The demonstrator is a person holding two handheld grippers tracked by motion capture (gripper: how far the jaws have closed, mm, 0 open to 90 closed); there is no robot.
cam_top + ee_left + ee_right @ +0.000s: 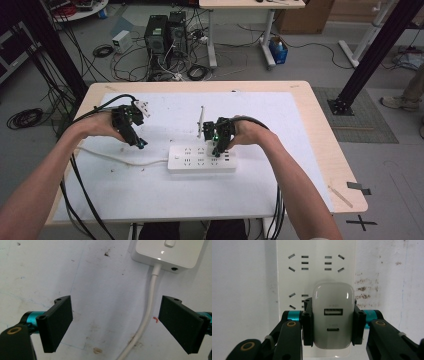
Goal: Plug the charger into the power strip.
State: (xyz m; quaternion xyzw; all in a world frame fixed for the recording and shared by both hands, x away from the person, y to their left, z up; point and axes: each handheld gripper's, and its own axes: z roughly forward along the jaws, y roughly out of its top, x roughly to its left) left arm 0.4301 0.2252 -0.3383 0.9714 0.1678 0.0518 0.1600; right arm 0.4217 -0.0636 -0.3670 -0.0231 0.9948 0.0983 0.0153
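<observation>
A white power strip lies near the middle of the white mat, its white cable running off to the left. My right gripper is shut on a white USB charger, held over the strip's sockets. In the high view the right gripper stands over the strip's right part. My left gripper hangs open left of the strip. In the left gripper view its jaws stand wide apart over the cable, with the strip's switch end above them.
A white mat covers the wooden table. A thin white stick stands behind the strip. Black cables trail from both grippers off the table's near edge. Computers and cables sit on the floor beyond the table.
</observation>
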